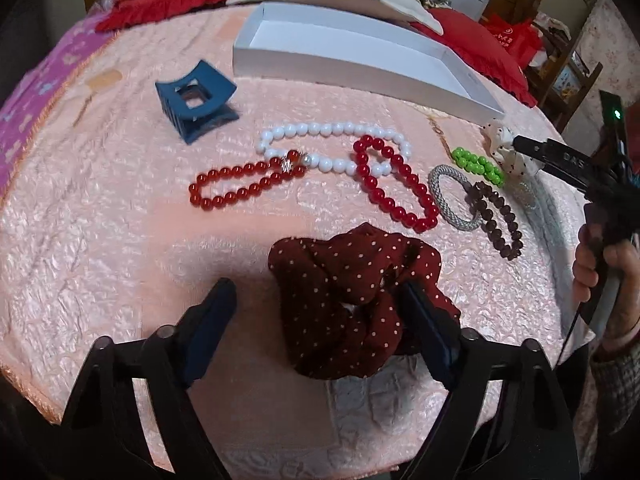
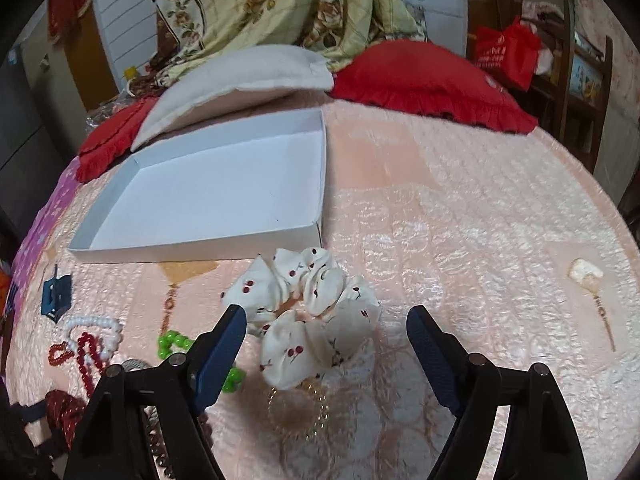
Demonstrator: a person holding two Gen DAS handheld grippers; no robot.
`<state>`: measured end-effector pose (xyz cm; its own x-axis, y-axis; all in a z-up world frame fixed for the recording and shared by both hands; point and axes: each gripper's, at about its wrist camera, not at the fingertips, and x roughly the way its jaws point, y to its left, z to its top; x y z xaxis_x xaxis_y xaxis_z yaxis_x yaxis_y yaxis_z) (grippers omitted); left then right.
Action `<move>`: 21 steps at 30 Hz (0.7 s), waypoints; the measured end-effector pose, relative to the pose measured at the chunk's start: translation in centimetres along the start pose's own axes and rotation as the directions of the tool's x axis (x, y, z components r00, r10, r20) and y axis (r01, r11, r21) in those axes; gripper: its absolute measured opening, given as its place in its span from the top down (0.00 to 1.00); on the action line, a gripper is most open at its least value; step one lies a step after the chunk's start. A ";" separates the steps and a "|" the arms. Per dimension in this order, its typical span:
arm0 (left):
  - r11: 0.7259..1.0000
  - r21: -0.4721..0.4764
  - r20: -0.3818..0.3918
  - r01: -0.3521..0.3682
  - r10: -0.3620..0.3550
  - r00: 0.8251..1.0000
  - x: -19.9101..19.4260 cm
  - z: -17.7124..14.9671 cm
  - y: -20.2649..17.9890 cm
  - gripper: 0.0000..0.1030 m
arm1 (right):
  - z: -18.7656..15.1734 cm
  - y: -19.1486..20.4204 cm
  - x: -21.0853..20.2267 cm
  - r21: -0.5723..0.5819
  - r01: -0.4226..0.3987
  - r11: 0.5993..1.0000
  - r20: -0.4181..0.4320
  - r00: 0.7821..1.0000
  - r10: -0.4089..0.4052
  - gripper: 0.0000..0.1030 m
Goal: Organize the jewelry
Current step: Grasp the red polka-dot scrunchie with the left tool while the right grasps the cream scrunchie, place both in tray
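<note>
My left gripper (image 1: 316, 296) is open, its jaws either side of a dark red polka-dot scrunchie (image 1: 352, 296) lying on the pink bedspread. My right gripper (image 2: 326, 320) is open around a white cherry-print scrunchie (image 2: 312, 312), which also shows in the left wrist view (image 1: 508, 150). An empty white box (image 1: 360, 56) lies beyond, seen too in the right wrist view (image 2: 224, 192). Between lie a white bead necklace (image 1: 332, 132), two red bead bracelets (image 1: 240, 188) (image 1: 396, 184), a green bead bracelet (image 1: 478, 164), a silver bangle (image 1: 452, 196) and a dark brown bead bracelet (image 1: 498, 220).
A blue claw hair clip (image 1: 196, 100) stands left of the box. A clear beaded bracelet (image 2: 298, 412) lies under the white scrunchie. A small pale hairpin (image 2: 588, 276) lies at the right. Red pillows (image 2: 432, 80) and a white pillow (image 2: 240, 80) sit behind the box.
</note>
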<state>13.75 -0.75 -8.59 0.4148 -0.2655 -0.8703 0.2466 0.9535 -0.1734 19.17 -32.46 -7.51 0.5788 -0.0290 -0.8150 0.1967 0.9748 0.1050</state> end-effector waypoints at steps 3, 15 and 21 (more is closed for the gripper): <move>0.996 0.055 0.016 -0.068 0.067 0.998 0.0 0.0 -1.1 0.86 | 0.0 -0.2 1.5 0.009 -0.027 1.000 -0.044 0.999 0.027 0.57; 0.999 0.022 0.101 0.039 -0.041 0.994 -6.1 3.1 -0.7 0.91 | 0.9 1.6 -4.2 -0.031 -0.123 0.992 0.052 0.991 0.124 0.87; 0.999 0.017 0.139 0.045 -0.047 0.989 -8.2 7.6 0.4 0.91 | 3.7 3.9 -6.4 -0.073 -0.172 0.982 0.092 0.980 0.179 0.87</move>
<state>17.08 0.75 2.01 0.5205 -0.3273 -0.7886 0.2803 0.9379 -0.2043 19.12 -29.23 0.23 0.6751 0.1255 -0.7270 0.0355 0.9788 0.2019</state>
